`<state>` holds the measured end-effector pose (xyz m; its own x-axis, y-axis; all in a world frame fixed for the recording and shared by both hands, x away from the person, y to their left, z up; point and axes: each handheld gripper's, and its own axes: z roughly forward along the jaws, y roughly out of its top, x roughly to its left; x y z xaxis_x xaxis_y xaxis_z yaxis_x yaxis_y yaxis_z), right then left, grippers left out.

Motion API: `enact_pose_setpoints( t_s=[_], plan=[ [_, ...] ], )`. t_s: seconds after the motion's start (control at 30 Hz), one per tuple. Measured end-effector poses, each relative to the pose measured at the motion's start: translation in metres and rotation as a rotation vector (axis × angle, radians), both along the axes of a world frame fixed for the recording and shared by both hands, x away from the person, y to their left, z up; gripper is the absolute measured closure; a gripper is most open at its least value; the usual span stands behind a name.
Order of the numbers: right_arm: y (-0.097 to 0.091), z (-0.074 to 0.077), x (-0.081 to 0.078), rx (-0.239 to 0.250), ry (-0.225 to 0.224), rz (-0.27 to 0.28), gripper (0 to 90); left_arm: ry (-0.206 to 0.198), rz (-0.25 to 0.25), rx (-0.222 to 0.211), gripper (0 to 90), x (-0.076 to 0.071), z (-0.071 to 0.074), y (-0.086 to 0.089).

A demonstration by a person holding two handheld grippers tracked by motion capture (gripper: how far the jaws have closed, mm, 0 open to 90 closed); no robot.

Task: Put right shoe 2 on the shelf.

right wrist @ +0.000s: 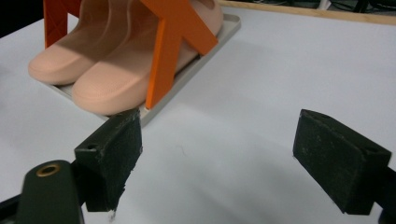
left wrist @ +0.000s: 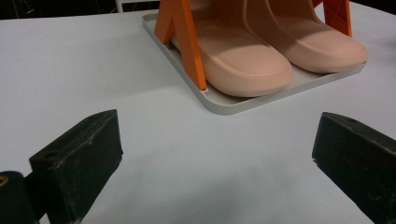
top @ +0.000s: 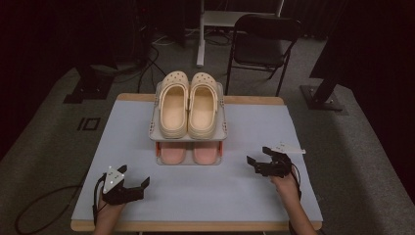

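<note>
Trouble is being risked if the pink slippers (top: 191, 152) are pulled carelessly: the orange post (right wrist: 161, 70) could be snagged, tipping the rack (top: 156, 122) at the table's far-middle. Cream clogs (top: 188, 105) are resting above. Left gripper (top: 131, 186) and right gripper (top: 259, 159) are being held released, empty, near the front corners.

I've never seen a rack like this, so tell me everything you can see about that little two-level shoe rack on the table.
The shoe rack stands upright at the middle of the table, toward its far edge. It has two flat grey trays with raised rims, seemingly plastic, joined by orange supports. The top tray holds a pair of cream clogs, toes pointing away; the bottom tray holds a pair of pink slippers, side by side. Nothing else touches it.
</note>
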<state>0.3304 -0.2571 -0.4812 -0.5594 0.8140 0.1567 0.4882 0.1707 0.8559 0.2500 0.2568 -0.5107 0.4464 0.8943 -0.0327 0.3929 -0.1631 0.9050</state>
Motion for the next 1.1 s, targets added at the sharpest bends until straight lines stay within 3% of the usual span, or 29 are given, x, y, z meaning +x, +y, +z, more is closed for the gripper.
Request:
enact_pose_setpoints(
  t_s=[0.6,0.73,1.1],
  plan=[
    [-0.03,-0.024,-0.025,-0.041,0.019,-0.055,14.6,0.003,0.001,0.0,1.7,0.0,0.0,0.001],
    [-0.036,-0.027,-0.031,-0.028,0.029,-0.077,14.6,0.002,0.002,0.001,1.7,0.0,0.0,0.001],
    [-0.039,-0.033,-0.032,-0.041,0.032,-0.097,14.6,0.004,0.003,0.002,1.7,0.001,-0.001,0.0]
  ],
)
